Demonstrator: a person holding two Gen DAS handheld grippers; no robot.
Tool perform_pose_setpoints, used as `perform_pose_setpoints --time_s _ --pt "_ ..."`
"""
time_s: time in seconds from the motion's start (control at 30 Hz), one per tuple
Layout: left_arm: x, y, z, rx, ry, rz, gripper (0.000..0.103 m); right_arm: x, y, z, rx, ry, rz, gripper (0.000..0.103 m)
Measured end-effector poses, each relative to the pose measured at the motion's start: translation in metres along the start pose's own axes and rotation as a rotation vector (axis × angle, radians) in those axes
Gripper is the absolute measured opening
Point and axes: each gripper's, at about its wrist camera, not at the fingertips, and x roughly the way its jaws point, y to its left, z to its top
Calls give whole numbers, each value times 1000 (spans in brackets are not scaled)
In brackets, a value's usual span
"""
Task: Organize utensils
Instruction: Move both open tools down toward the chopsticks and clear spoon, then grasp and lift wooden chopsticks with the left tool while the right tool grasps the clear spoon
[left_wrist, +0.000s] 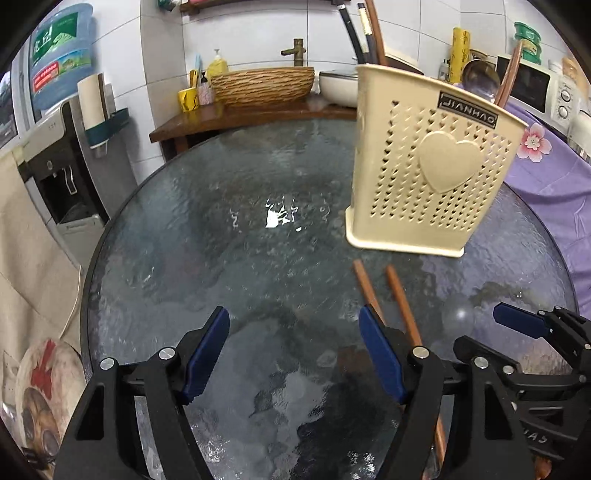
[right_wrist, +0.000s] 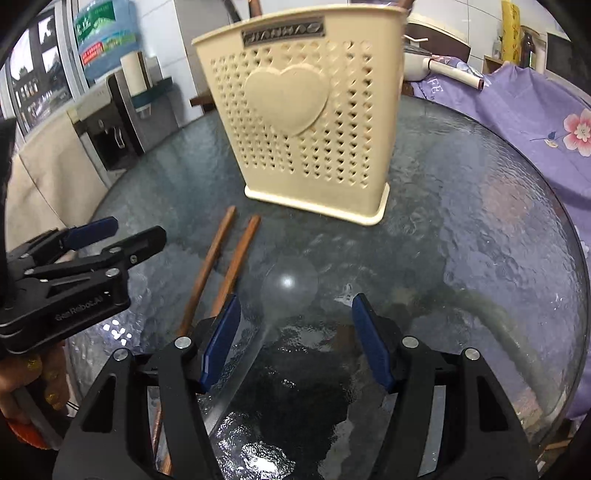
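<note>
A cream perforated utensil holder (left_wrist: 424, 166) (right_wrist: 303, 122) with a raised heart stands upright on the round glass table (left_wrist: 221, 258) (right_wrist: 461, 221). A metal ladle (left_wrist: 480, 74) and a wooden handle stick out of its top. Two brown chopsticks (left_wrist: 400, 302) (right_wrist: 221, 258) lie side by side in front of it. A clear plastic spoon (right_wrist: 290, 284) lies beside them, its bowl just ahead of my right gripper (right_wrist: 295, 299) (left_wrist: 484, 328), which stands open above it. My left gripper (left_wrist: 293, 314) (right_wrist: 135, 229) is open over bare glass, left of the chopsticks.
A purple flowered cloth (right_wrist: 535, 122) (left_wrist: 546, 173) drapes the table's right side. A water dispenser (left_wrist: 66, 166) stands off the left edge. A woven basket (left_wrist: 262, 85) and a microwave (left_wrist: 532, 85) sit at the back. A hand (right_wrist: 18, 387) holds the left gripper.
</note>
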Motion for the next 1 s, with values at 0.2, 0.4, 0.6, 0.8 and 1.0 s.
perform_pose_setpoints --time_s 0.2,0.4,0.6,0.8,1.0 --pt "0 -6 -3 26 14 2 69 7 7 1 -9 15 -20 52" --pt "2 -13 -3 21 32 -40 60 12 14 6 -40 15 -48 42" --pt "5 -25 -3 36 45 -73 57 14 12 10 -66 11 -60 37" --pt "13 -36 -2 55 73 -93 49 11 -4 9 -58 13 -60 37" --pt "26 -43 3 64 107 -110 39 9 -13 9 -48 10 -61 37"
